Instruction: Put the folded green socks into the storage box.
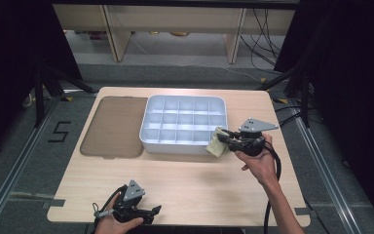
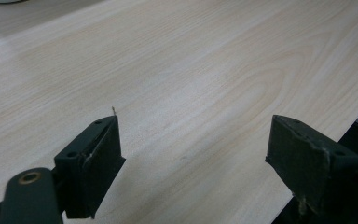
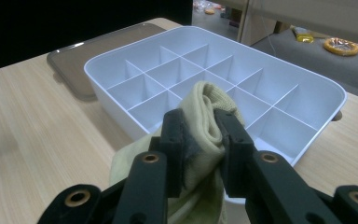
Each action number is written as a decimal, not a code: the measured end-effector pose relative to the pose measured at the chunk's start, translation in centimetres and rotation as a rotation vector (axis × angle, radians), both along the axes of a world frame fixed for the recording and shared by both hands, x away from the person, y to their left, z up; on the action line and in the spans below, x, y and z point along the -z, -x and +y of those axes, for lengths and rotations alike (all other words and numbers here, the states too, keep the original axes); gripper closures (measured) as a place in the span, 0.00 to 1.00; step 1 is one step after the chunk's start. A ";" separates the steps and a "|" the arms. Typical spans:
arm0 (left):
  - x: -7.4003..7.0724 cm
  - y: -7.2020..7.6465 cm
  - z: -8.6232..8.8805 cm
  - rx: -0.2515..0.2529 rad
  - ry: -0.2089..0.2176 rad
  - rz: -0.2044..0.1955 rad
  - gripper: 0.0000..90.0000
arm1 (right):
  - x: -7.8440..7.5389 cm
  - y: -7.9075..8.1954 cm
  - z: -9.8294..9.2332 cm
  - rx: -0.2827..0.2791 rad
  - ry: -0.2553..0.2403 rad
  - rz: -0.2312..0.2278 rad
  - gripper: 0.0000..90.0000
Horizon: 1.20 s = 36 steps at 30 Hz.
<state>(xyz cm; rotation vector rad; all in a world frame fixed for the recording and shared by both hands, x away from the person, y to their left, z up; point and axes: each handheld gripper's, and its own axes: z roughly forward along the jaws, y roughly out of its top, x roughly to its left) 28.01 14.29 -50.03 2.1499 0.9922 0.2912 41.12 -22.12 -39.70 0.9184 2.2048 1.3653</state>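
A: Looking at the right hand-held gripper (image 3: pixel 200 154), I am seeing its jaws squeezing a soft yellow cloth (image 3: pixel 205 126). What is going on with it?

B: The cloth is hanging just over the near right corner of the white box (image 1: pixel 148 122), the one with lots of little square pockets. Part of it is drooping down beside the box wall. It is not lying in a pocket yet.

A: How is it going to feel?

B: I am guessing light and floppy, like a sock. It is bending and folding, so it will not break. Grabbing the thick bunched-up middle is working well, because a thin edge could be slipping out. The loose end may be catching on the thin walls inside the box.

A: And the left hand-held gripper (image 2: pixel 193 149)?

B: Its jaws are standing wide apart and holding nothing. It is resting low at the near edge of the surface (image 1: pixel 185 185).

A: What is the surface like?

B: It is pale wood, smooth and flat. A brown lid (image 1: pixel 112 126) is lying just left of the box. Farther off, the floor is looking grey, cables are trailing, and table legs are standing at the back. The sides are dark.
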 end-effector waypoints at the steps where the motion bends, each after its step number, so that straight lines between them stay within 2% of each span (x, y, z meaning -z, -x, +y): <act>1: 0.0 0.0 0.0 0.000 0.000 0.000 0.19 | -0.1 0.0 0.0 -0.003 0.002 0.019 0.83; 2: 0.0 0.0 0.0 0.001 -0.002 0.001 0.19 | -0.1 -0.2 -0.1 -0.006 0.003 0.003 0.83; 3: 0.0 0.0 0.0 0.001 -0.002 0.001 0.19 | -0.2 -0.1 0.0 0.010 -0.006 0.015 0.83; 4: 0.2 0.0 -0.2 -0.018 0.014 -0.003 0.19 | -0.3 -0.3 -0.2 -0.005 0.000 0.001 0.83; 5: 0.2 0.0 -0.1 -0.020 0.009 -0.004 0.19 | -0.2 -0.3 -0.1 0.004 -0.010 0.000 0.83; 6: 0.1 0.0 -0.1 -0.007 0.006 -0.001 0.19 | -0.4 -0.2 -0.2 0.013 -0.004 0.024 0.83; 7: 0.0 0.0 0.0 0.002 -0.007 -0.002 0.19 | -0.4 -0.6 -0.4 -0.006 0.005 -0.016 0.83; 9: 0.0 0.0 0.0 -0.003 -0.007 -0.004 0.19 | -0.5 -0.5 -0.5 0.017 0.001 0.009 0.83; 10: 0.1 0.0 -0.1 -0.018 0.012 -0.005 0.19 | -0.5 -0.5 -0.5 0.017 0.001 0.009 0.83; 11: 0.2 0.0 -0.1 -0.022 0.006 -0.010 0.19 | -0.4 -0.7 -0.7 0.024 0.008 0.001 0.83; 12: 0.2 0.0 -0.2 -0.023 0.000 -0.007 0.19 | -0.4 -0.7 -0.5 0.039 -0.010 0.002 0.83; 13: 0.2 0.0 -0.2 -0.025 -0.001 -0.006 0.19 | -0.5 -0.7 -0.7 0.037 0.003 0.010 0.83; 15: 0.2 0.0 -0.2 -0.023 0.001 -0.008 0.20 | -0.4 -1.2 -0.8 0.023 0.001 -0.011 0.83; 16: 0.1 0.0 -0.1 -0.008 0.005 0.000 0.20 | -0.5 -1.2 -0.9 0.034 0.010 -0.007 0.83; 17: 0.0 0.0 0.0 0.007 -0.012 -0.002 0.20 | -0.5 -1.1 -0.9 0.045 0.003 0.006 0.83; 19: 0.0 0.0 0.0 0.004 -0.010 -0.004 0.20 | -0.6 -1.4 -1.0 0.041 0.011 -0.015 0.83; 20: 0.1 0.0 -0.1 -0.013 0.008 -0.006 0.20 | -0.6 -1.4 -0.9 0.047 -0.003 -0.005 0.83; 21: 0.1 0.0 -0.1 -0.016 0.001 -0.009 0.20 | -0.7 -1.5 -0.9 0.048 0.004 -0.013 0.83; 22: 0.1 0.0 -0.1 -0.018 0.014 -0.008 0.20 | -0.7 -1.7 -1.0 0.045 0.011 -0.037 0.83; 23: 0.1 0.0 -0.1 -0.018 0.014 -0.008 0.20 | -0.8 -1.6 -0.9 0.058 0.020 -0.008 0.83; 24: 0.0 0.0 0.0 0.004 -0.010 -0.004 0.20 | -0.8 -1.8 -1.0 0.052 0.025 -0.027 0.83; 25: 0.0 0.0 0.0 0.003 -0.008 -0.004 0.20 | -0.8 -1.8 -0.8 0.073 0.005 -0.019 0.83; 26: 0.0 0.0 0.0 0.004 -0.009 -0.005 0.20 | -0.9 -2.0 -1.0 0.061 0.027 -0.015 0.83; 27: 0.0 0.0 0.0 0.004 -0.009 -0.005 0.20 | -0.9 -2.0 -1.0 0.061 0.027 -0.015 0.83; 28: 0.0 0.0 0.0 0.008 -0.014 -0.004 0.20 | -0.8 -2.4 -1.1 0.061 0.036 -0.041 0.83; 29: 0.0 0.0 0.0 0.006 -0.013 -0.004 0.20 | -0.7 -2.4 -1.0 0.072 0.022 -0.026 0.83; 36: 0.0 0.0 0.0 0.004 -0.010 -0.006 0.20 | -0.7 -2.9 -0.8 0.091 0.035 -0.019 0.83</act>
